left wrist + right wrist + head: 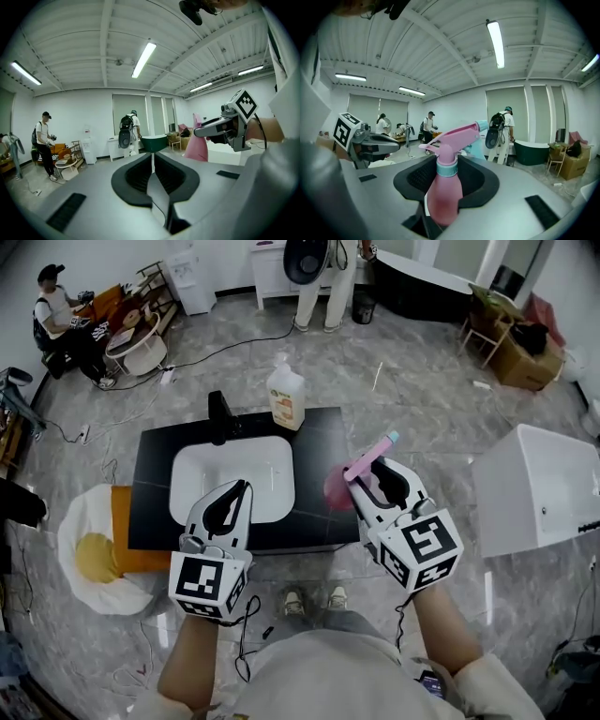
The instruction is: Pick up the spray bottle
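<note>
So the right gripper (446, 165) is clamped on the pink spray bottle (443, 192). The pads squeeze it from both sides just under the teal collar, and the trigger head pokes out past the jaw tips with the nozzle pointing away and a bit to the right. The bottle stands roughly upright in the grip, up in the air and off the counter (319, 437).

The left gripper (153, 157) has nothing in it, jaws pressed together with only a thin seam between them. From its own view, the right gripper and the bottle are off to its right at about the same height.

In the head view, both grippers hover side by side over the near edge of the black counter. The left one's tips are over the white sink (234, 474). The faucet (218, 418) is further out ahead of it. A soap bottle (286, 399) stands at the far edge, ahead and between the two grippers.
</note>
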### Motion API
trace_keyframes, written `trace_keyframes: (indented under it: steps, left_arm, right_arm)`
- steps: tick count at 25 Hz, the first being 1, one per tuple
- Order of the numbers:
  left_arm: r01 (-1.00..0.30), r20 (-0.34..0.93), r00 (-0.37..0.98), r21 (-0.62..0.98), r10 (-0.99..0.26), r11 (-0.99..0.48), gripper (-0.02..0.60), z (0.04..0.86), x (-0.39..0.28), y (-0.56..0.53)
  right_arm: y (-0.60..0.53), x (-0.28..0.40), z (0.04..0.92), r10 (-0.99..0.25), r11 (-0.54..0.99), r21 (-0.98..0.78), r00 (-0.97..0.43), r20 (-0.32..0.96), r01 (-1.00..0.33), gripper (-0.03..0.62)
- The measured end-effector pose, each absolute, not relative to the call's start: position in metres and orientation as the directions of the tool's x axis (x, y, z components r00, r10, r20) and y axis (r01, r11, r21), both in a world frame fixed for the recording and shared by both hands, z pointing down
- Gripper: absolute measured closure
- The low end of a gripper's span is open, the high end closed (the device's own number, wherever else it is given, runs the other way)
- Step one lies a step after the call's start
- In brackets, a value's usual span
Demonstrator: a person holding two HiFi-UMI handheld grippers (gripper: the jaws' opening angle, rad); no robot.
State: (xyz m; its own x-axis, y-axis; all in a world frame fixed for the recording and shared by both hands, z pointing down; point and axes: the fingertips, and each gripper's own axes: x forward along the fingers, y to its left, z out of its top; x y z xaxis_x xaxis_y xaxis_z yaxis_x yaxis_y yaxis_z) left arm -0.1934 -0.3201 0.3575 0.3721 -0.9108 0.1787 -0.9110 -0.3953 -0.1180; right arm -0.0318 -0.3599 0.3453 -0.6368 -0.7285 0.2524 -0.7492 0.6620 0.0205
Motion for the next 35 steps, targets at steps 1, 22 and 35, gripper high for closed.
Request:
trace_keyframes:
  steps: [1,22,35]
  left_arm:
    - [-0.907,0.168,0.382,-0.118,-0.909,-0.404,0.548,0.349,-0.192,-0.318]
    - [-0.887,0.073,0.417,-0.182,-0.906,-0.424,0.548,0.288,-0.168,-0.29]
    - [-0.877,0.13,0.43,-0.175,-0.893,-0.448,0.548,0.313,-0.16,-0.282]
  right_arm:
    - [-0.358,-0.03,0.334,-0.732,0.662,0.025,-0.64,0.233,-0.749,0.427]
    - [-0.297,-0.003,0.267,-0.719,0.694,0.144,-0.673,0.171,-0.705,0.434]
    - [-0.292,-0.009,0.296,-0.692,0.715,0.061,-0.692,0.206,-0.696,0.434]
